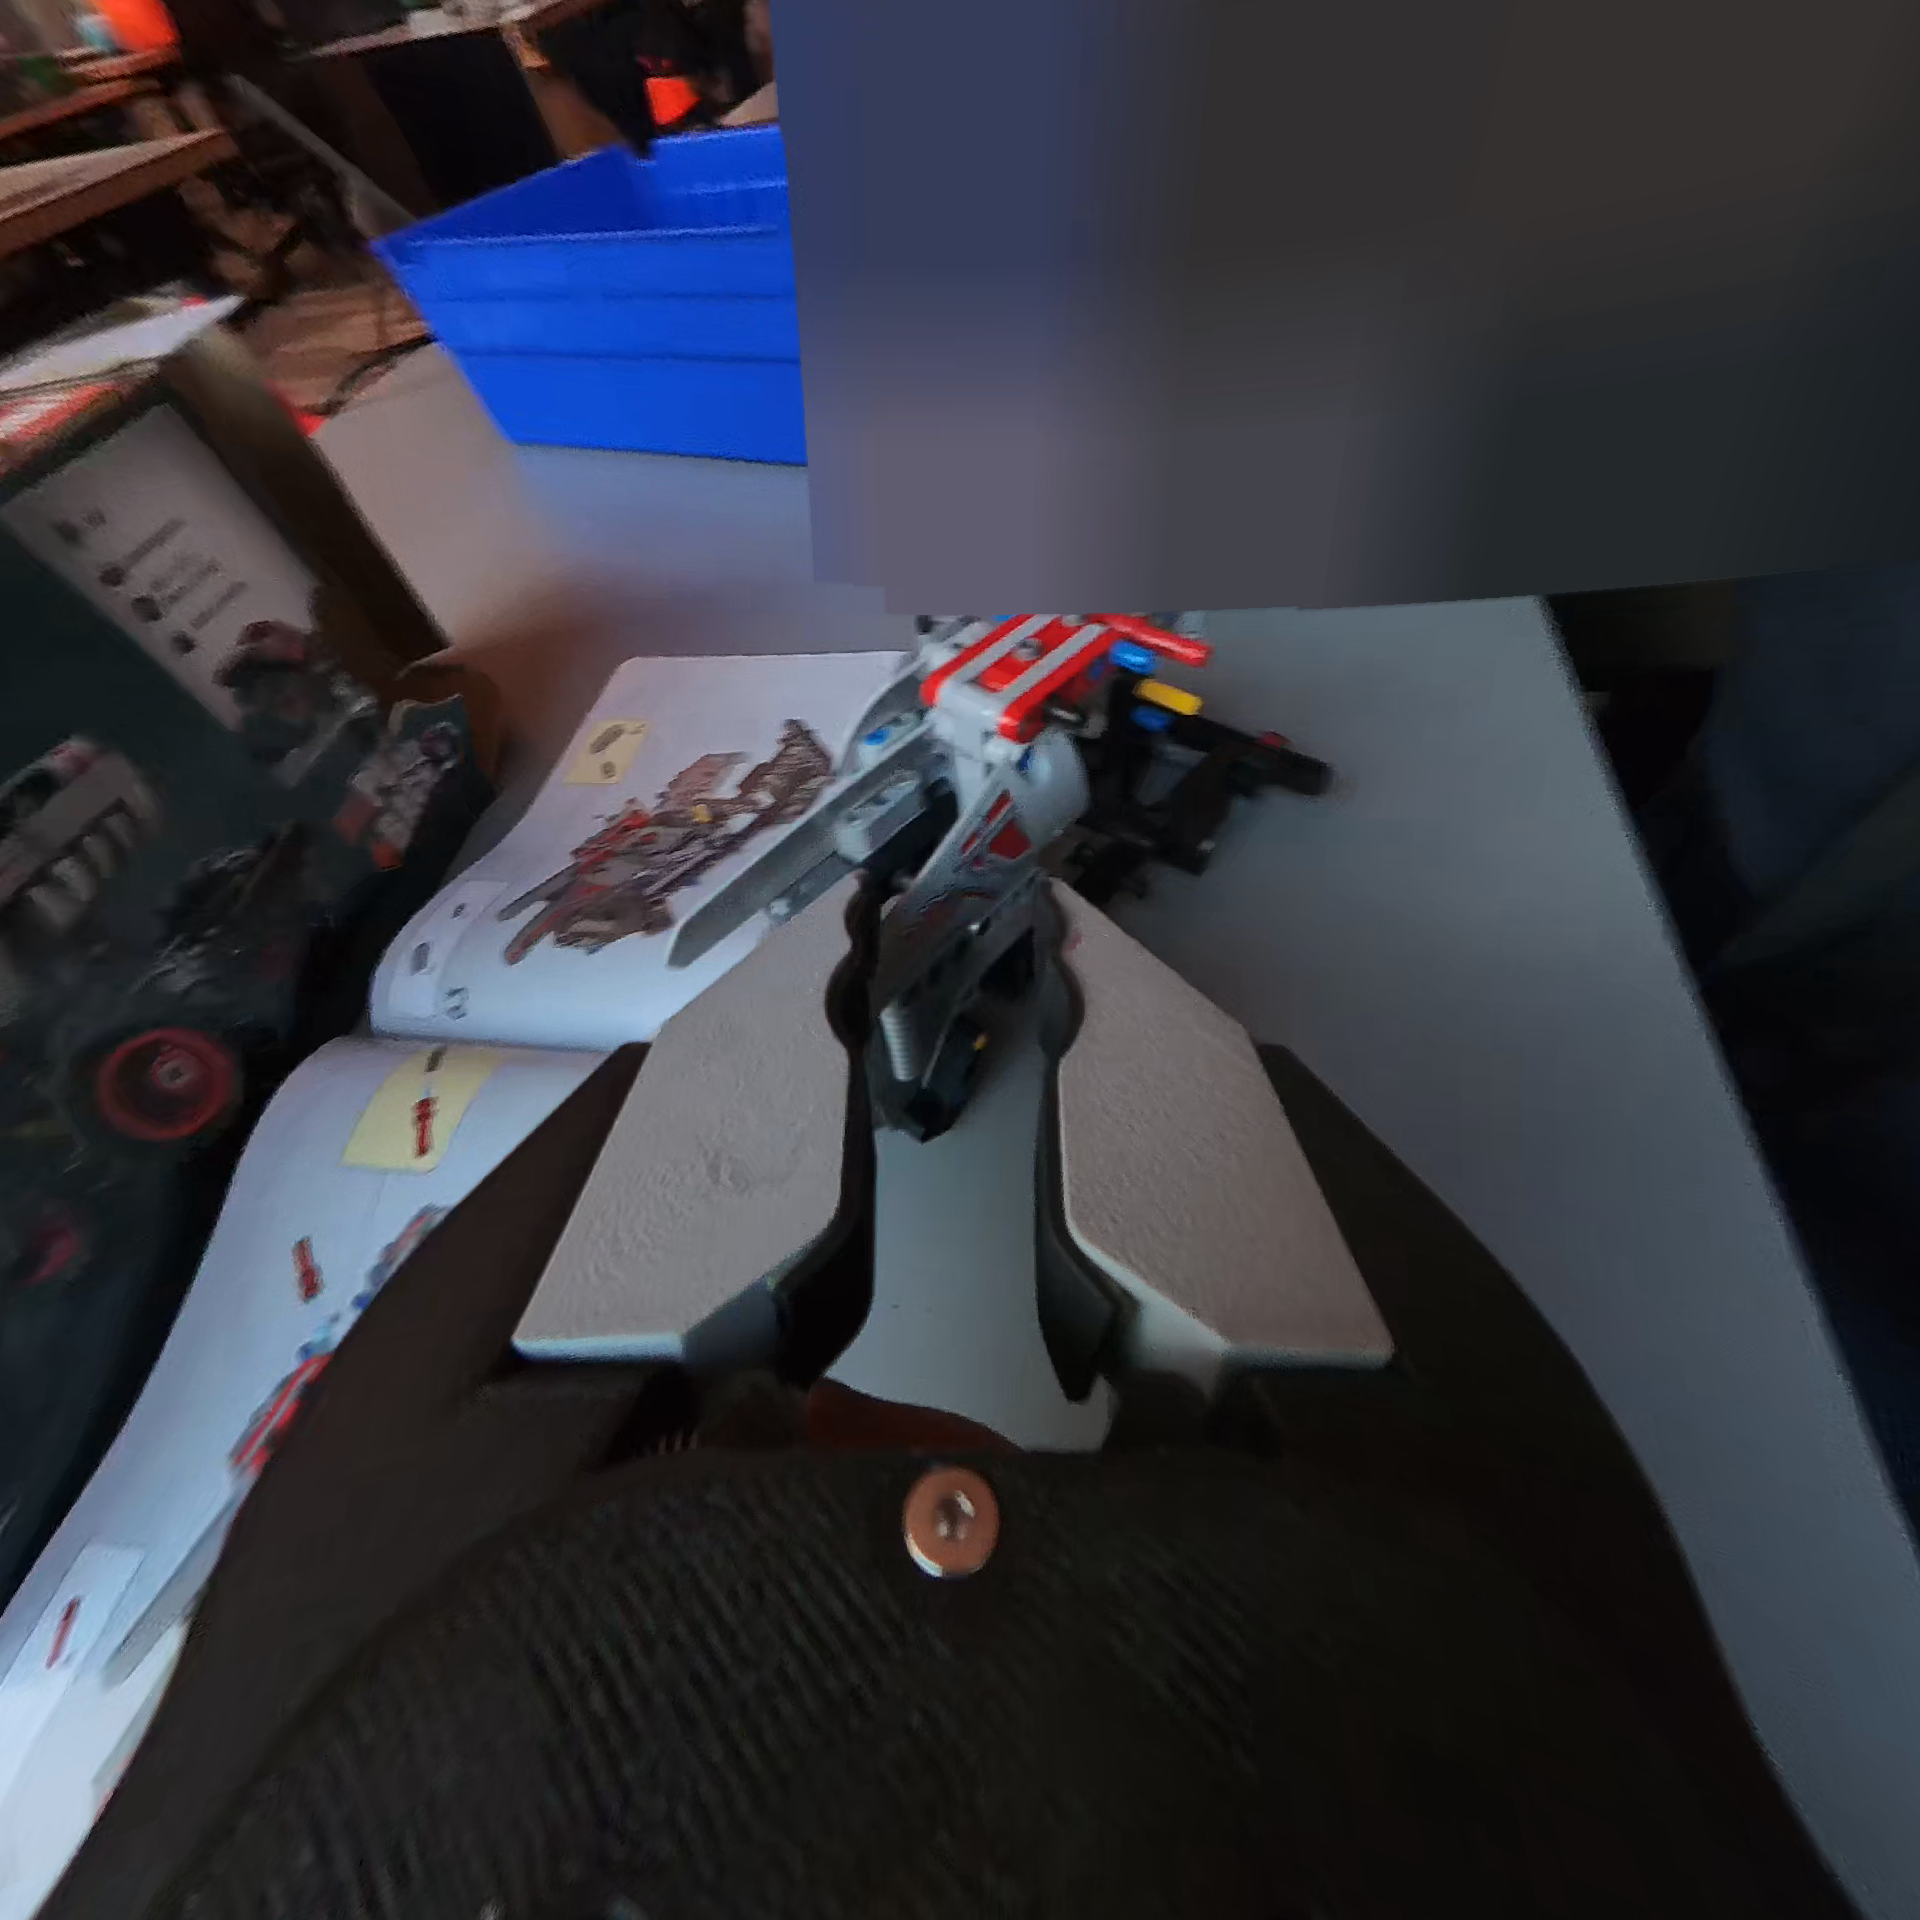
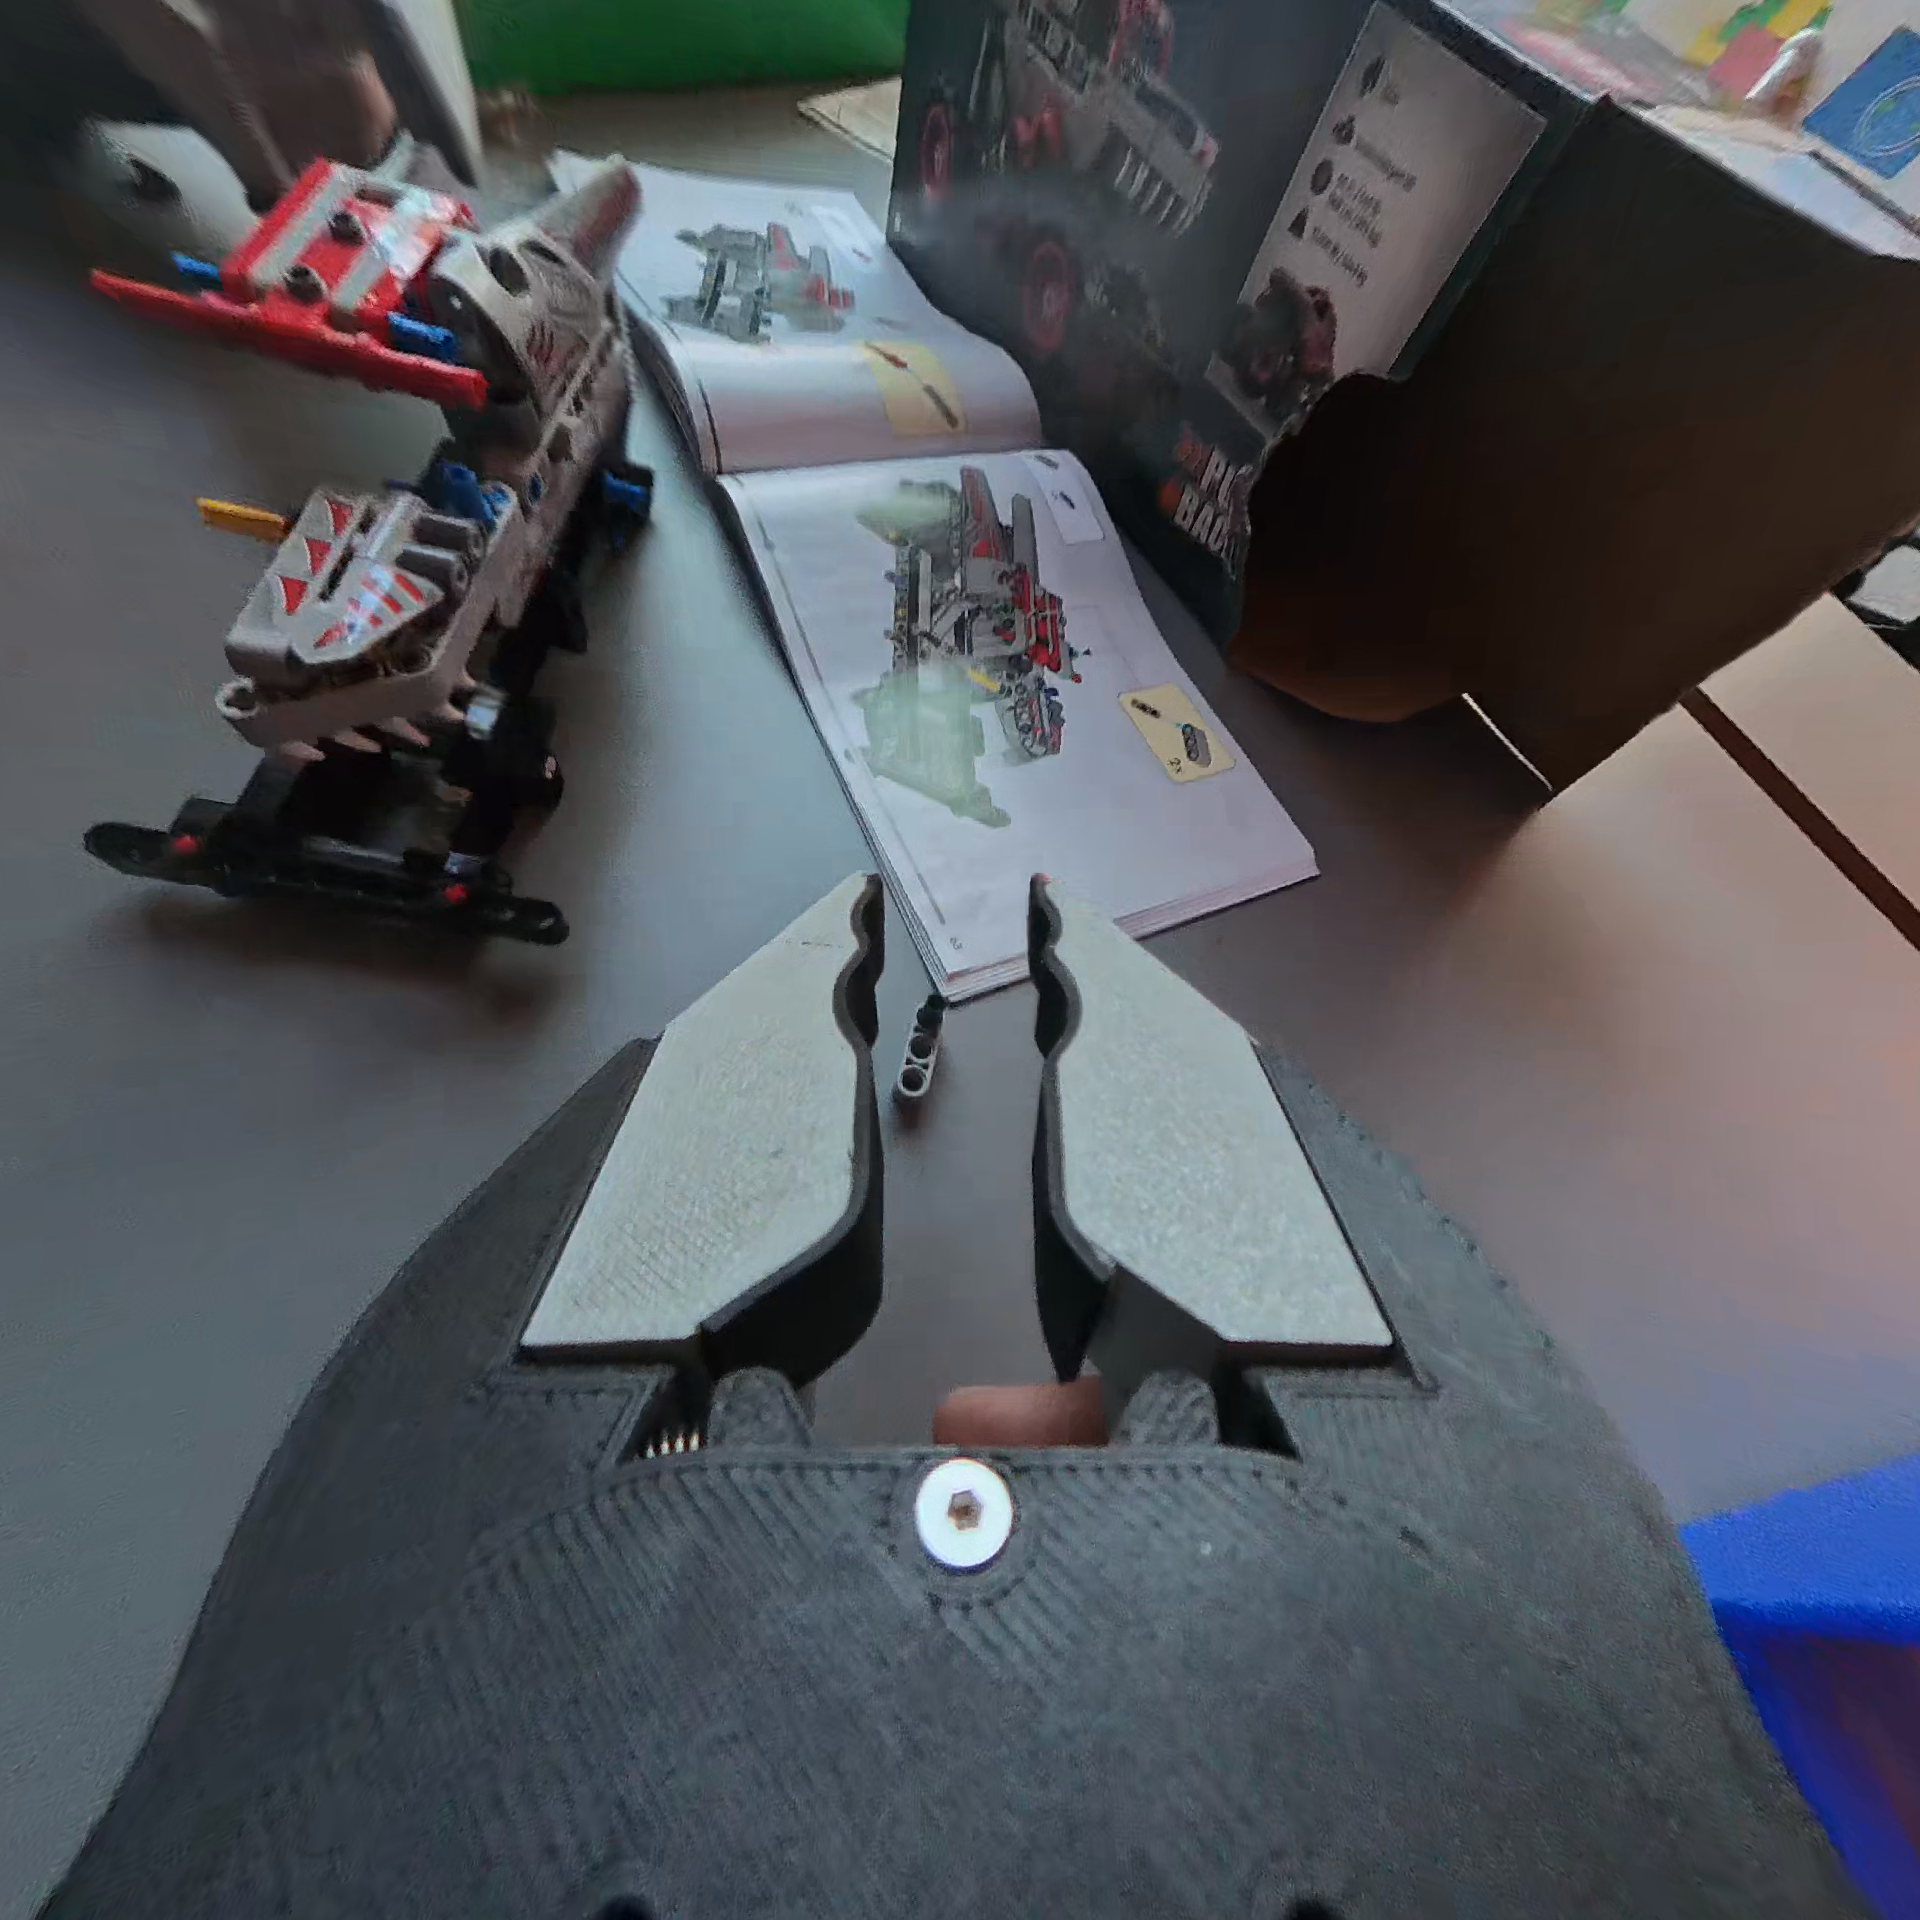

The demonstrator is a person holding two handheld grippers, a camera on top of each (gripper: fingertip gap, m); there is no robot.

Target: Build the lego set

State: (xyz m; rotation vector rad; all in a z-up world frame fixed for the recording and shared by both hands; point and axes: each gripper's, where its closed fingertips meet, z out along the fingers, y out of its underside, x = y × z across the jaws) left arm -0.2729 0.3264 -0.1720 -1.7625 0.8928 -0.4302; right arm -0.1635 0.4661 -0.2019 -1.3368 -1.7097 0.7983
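On the worktop: a grey surface (image 2: 1455, 1091) carries the model, the booklet, the box and one loose piece.
Lego model: a part-built grey, red and black vehicle (image 2: 405, 582) stands left of the booklet in the right wrist view; the left wrist view shows it (image 1: 997, 790) just ahead of that gripper's fingertips.
Left gripper: the left gripper (image 1: 951, 914) has its jaws partly open around the near end of the model; a black and grey part lies between them, but blur hides whether the pads touch it, so I cannot tell if it is held.
Right gripper: the right gripper (image 2: 956, 904) hangs low over the worktop, jaws apart with a clear gap and holding nothing.
Loose piece: a small grey beam with holes (image 2: 920, 1060) lies on the worktop in the gap between the right fingers, touching neither, just beside the booklet's near corner.
Instruction booklet: open, pages up (image 2: 1018, 665), between the model and the box; also seen at left (image 1: 582, 894).
Set box: dark printed carton (image 2: 1403, 343) stands behind the booklet, one end torn open.
Blue bin: a blue plastic bin (image 1: 613, 301) sits at the far side.
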